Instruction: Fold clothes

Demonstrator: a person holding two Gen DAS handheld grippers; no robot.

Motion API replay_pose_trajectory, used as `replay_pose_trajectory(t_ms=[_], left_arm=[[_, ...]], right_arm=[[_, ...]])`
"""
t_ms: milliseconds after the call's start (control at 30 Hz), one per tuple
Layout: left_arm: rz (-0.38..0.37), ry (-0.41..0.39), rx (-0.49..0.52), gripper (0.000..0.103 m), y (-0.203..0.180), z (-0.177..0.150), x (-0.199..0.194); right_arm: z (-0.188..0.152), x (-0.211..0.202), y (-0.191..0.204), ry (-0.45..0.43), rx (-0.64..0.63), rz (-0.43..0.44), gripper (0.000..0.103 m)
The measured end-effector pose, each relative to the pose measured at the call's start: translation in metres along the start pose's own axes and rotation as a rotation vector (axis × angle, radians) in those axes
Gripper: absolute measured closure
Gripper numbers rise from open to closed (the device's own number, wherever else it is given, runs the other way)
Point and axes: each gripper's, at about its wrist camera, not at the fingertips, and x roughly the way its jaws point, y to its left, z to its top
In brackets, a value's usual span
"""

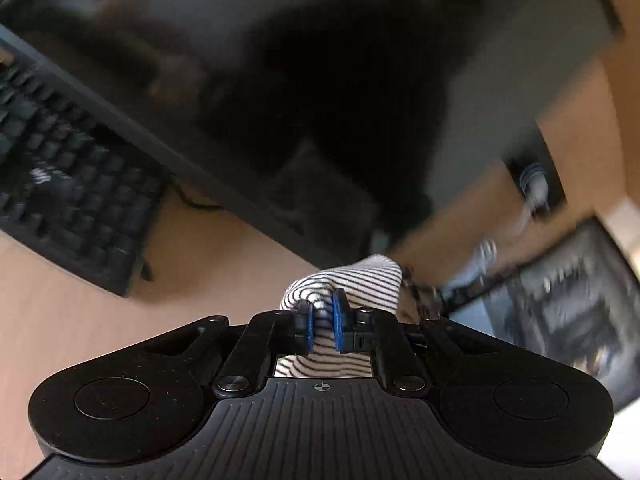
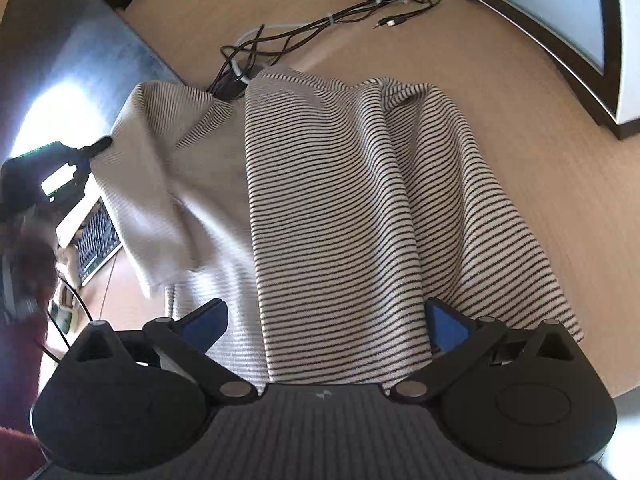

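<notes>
Up close in the left wrist view, the left gripper [image 1: 323, 322] has its blue pads [image 1: 338, 322] pinching a bunched fold of the striped shirt [image 1: 352, 284], the cloth bulging out past the fingertips and showing again underneath between the fingers. Only that small wad of fabric is visible here; the rest of this view is blurred, with a black keyboard [image 1: 68, 184] lying on the tan surface [image 1: 208, 248] to the left and a dark monitor [image 1: 320, 80] filling the far part. Over to the right wrist view, and now the whole garment appears: the right gripper [image 2: 326, 320] is spread wide above the near hem, its pads [image 2: 448, 328] touching nothing, one finger either side of the cloth. The striped shirt [image 2: 340, 200] lies across the surface [image 2: 540, 200], its right part flat, its left part lifted and turned over so the paler inside shows. At that lifted left edge the left gripper [image 2: 96, 148] can be seen from outside, gripping the fabric. Beyond the shirt, a tangle of dark cables [image 2: 320, 28] trails across the far surface, a detail the left view never catches.
</notes>
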Motion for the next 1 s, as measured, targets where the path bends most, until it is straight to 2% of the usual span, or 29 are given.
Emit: replay_pose_trajectory(t_ms=[100, 133, 167, 200, 233, 333, 433, 500, 567, 633, 700, 800, 867, 900, 933, 1000], left_arm=[[0.024, 0.05, -0.017, 0.089, 0.02, 0.002, 0.007], [0.027, 0.073, -0.02, 0.076, 0.025, -0.001, 0.01], [0.023, 0.094, -0.029, 0.068, 0.029, -0.005, 0.012], [0.018, 0.114, -0.038, 0.05, 0.033, -0.009, 0.014], [0.019, 0.124, -0.029, 0.04, 0.036, -0.013, 0.013], [0.03, 0.135, 0.009, 0.03, 0.04, -0.025, 0.005], [0.07, 0.112, 0.061, 0.026, 0.045, -0.027, -0.015], [0.119, 0.079, 0.131, 0.024, 0.041, -0.028, -0.03], [0.16, 0.046, 0.225, 0.022, 0.03, -0.028, -0.041], [0.164, 0.032, 0.314, 0.014, 0.014, -0.03, -0.043], [0.161, 0.03, 0.391, 0.011, -0.004, -0.033, -0.04], [0.153, 0.062, 0.477, 0.012, -0.037, -0.049, -0.014], [0.105, 0.099, 0.507, 0.014, -0.056, -0.065, 0.003], [0.073, 0.123, 0.508, 0.017, -0.063, -0.073, 0.012], [0.052, 0.144, 0.508, 0.019, -0.067, -0.078, 0.02], [0.011, 0.184, 0.507, 0.021, -0.076, -0.089, 0.036]], right_arm=[[0.002, 0.004, 0.003, 0.012, -0.013, 0.007, 0.0], [0.003, 0.005, 0.005, 0.018, -0.021, 0.002, 0.0], [0.004, 0.006, 0.008, 0.026, -0.031, -0.008, 0.0], [0.004, 0.007, 0.01, 0.035, -0.042, -0.021, 0.0], [0.005, 0.009, 0.013, 0.043, -0.05, -0.034, 0.0], [0.01, 0.015, 0.023, 0.084, -0.094, -0.082, 0.0], [0.017, 0.022, 0.036, 0.132, -0.15, -0.13, 0.0], [0.025, 0.023, 0.043, 0.15, -0.174, -0.149, 0.0], [0.038, 0.011, 0.06, 0.06, -0.277, -0.184, 0.0], [0.054, 0.008, 0.081, -0.04, -0.408, -0.237, 0.0], [0.069, 0.013, 0.103, -0.133, -0.528, -0.29, 0.0], [0.084, 0.043, 0.122, -0.167, -0.583, -0.296, 0.015], [0.086, 0.076, 0.134, -0.124, -0.66, -0.304, 0.024], [0.085, 0.094, 0.139, -0.087, -0.72, -0.313, 0.037], [0.083, 0.11, 0.142, -0.045, -0.803, -0.335, 0.064], [0.09, 0.115, 0.135, -0.014, -0.979, -0.391, 0.094]])
